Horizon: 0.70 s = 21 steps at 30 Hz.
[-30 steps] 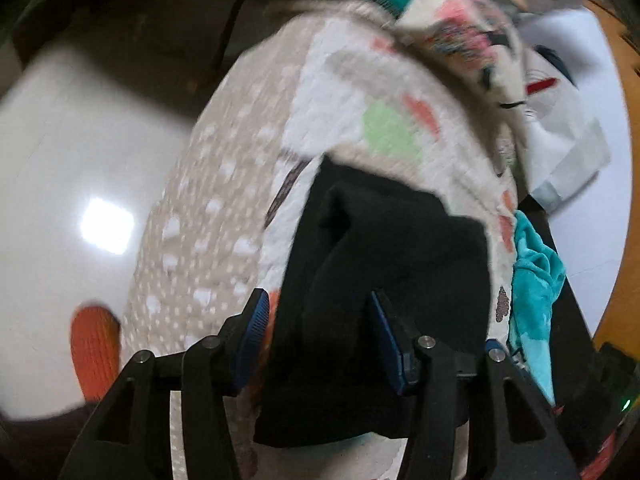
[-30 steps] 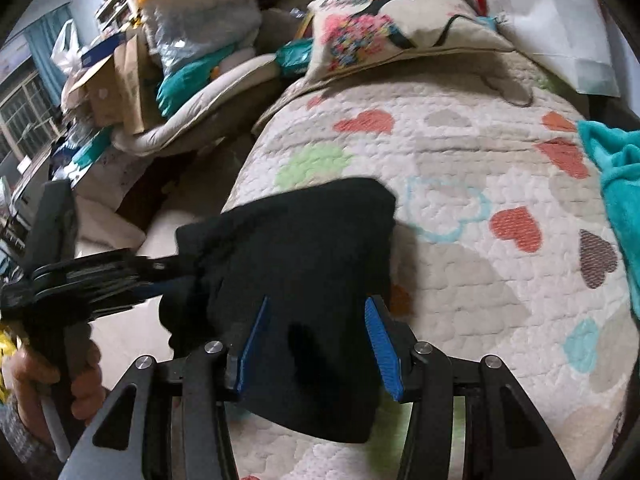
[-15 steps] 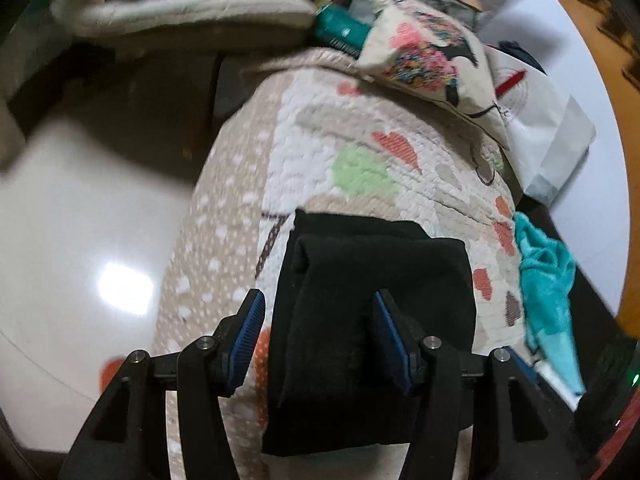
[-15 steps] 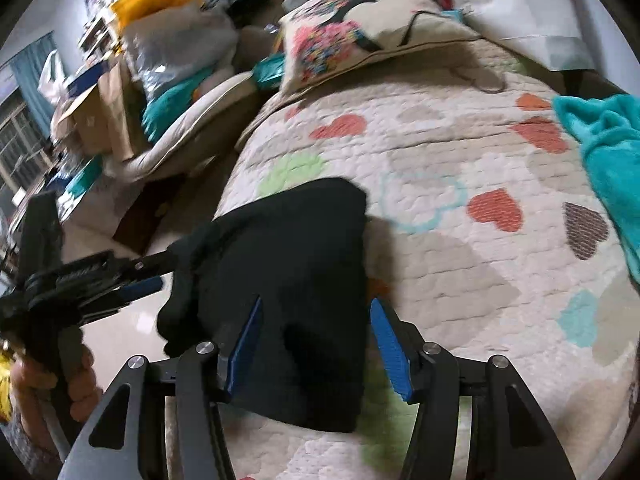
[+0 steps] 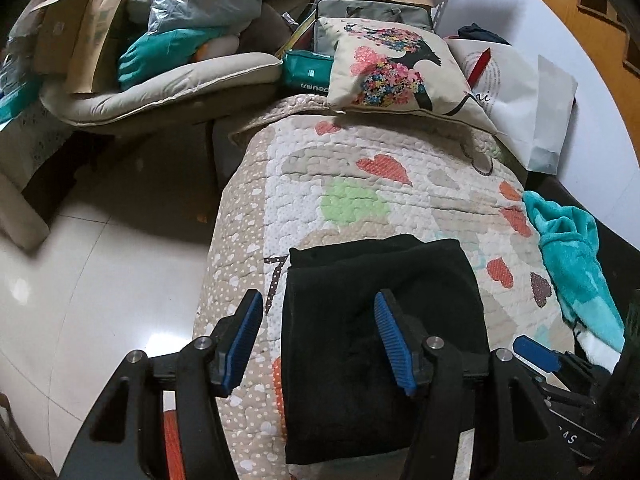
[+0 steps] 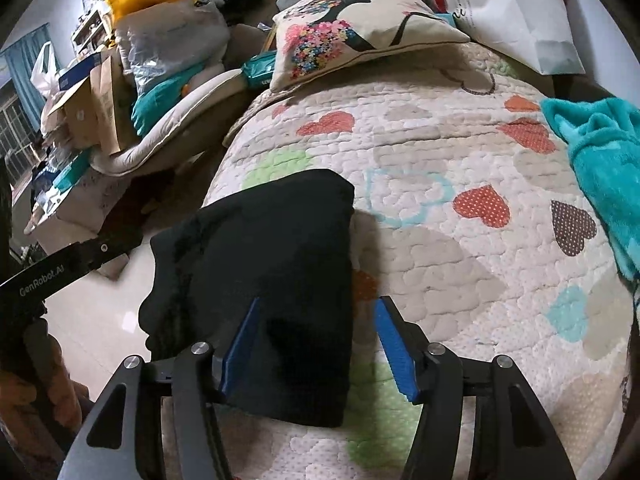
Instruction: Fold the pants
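Black pants (image 5: 380,320) lie folded into a flat rectangle on a quilt (image 5: 360,168) printed with hearts, near its left edge. My left gripper (image 5: 320,340) hovers over the pants' left side, one finger past the edge and one over the cloth. Its jaws are opening and the pads press on nothing. My right gripper (image 6: 318,350) straddles the right edge of the pants (image 6: 260,260), jaws opening, pads clear of the fabric. A fingertip of the right tool (image 5: 536,354) shows at the lower right of the left wrist view. A hand (image 6: 36,380) holds the left tool's black body (image 6: 60,268).
A flower-print pillow (image 5: 396,68) and a white paper bag (image 5: 520,96) sit at the quilt's far end. A teal towel (image 5: 572,264) lies along its right side. Shiny floor tiles (image 5: 100,300) drop away on the left, with cushions and cardboard boxes (image 5: 80,40) piled beyond.
The left gripper has lifted away from the pants and rolled level, so the pants now lie flat and square on the quilt. Both pairs of jaws stand wider. The right gripper has barely moved.
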Tool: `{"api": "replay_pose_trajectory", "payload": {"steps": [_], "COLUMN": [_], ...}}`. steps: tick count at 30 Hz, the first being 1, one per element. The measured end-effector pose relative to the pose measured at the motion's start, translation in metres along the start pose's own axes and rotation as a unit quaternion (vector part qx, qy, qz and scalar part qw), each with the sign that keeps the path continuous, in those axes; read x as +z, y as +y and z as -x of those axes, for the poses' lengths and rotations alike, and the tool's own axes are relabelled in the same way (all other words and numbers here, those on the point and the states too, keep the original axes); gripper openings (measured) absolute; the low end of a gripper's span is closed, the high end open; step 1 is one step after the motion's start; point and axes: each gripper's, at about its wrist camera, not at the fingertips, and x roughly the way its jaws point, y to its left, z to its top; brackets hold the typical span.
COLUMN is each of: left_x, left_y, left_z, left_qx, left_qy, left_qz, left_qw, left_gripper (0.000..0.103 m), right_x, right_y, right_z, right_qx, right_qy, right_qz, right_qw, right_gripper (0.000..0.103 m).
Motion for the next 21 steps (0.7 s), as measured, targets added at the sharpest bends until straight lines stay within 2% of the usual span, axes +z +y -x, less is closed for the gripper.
{"api": "replay_pose_trajectory", "payload": {"steps": [21], "left_x": [-0.0037], "left_y": [0.0027], "left_z": [-0.0070], "left_qx": [-0.002], "left_qy": [0.019], "left_qz": [0.012], "left_qw": [0.9997], "left_gripper": [0.058], "right_x": [-0.0010], "right_y": [-0.0007], "right_z": [-0.0026], "right_qx": [-0.001], "right_qy": [0.004], "right_qz": [-0.001], "right_qw": [1.000], "right_gripper": [0.068]}}
